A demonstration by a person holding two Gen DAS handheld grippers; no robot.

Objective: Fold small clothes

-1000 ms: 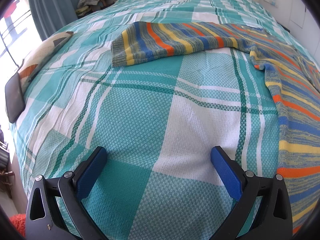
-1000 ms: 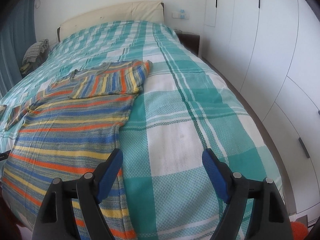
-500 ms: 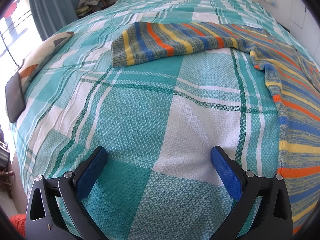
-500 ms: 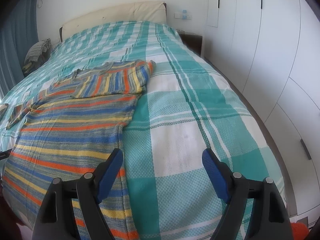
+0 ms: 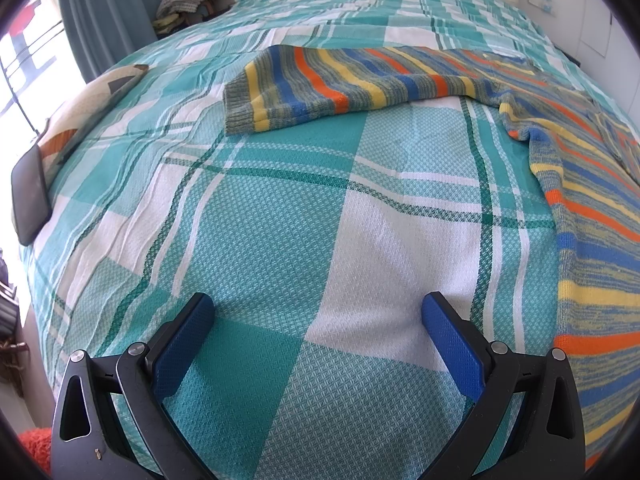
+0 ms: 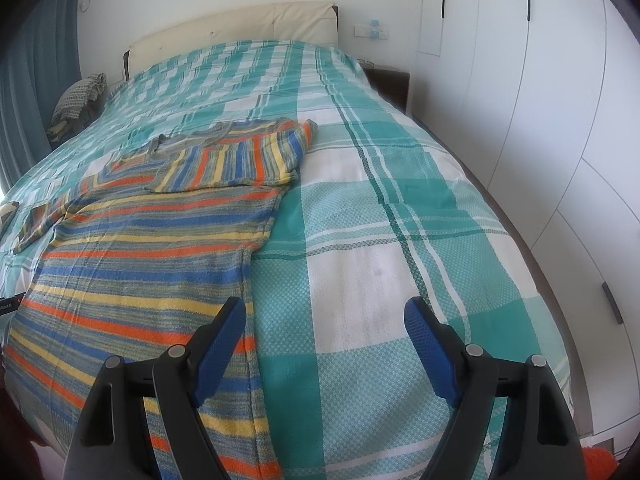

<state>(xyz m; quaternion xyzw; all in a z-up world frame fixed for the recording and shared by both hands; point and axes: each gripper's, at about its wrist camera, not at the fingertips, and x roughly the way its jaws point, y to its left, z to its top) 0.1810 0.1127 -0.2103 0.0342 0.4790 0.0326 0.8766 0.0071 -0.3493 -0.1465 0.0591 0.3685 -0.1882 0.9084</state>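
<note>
Left gripper (image 5: pixel 318 314) and right gripper (image 6: pixel 325 318), jaws apart and empty, above the teal-and-white checked bedspread (image 5: pixel 280 220). Striped knitted sweater (image 6: pixel 132 264) lies flat, ahead-left of the right gripper; one sleeve (image 5: pixel 320 88) extends ahead of the left. Pinch the cuff, fold inward smoothly. No legible writing.

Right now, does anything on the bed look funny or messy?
Only the striped sweater looks lopsided: one sleeve is folded across the chest, while the other sleeve lies stretched out flat on the plaid bedspread. That is just a half-done fold. Nothing looks torn or spilled.
</note>
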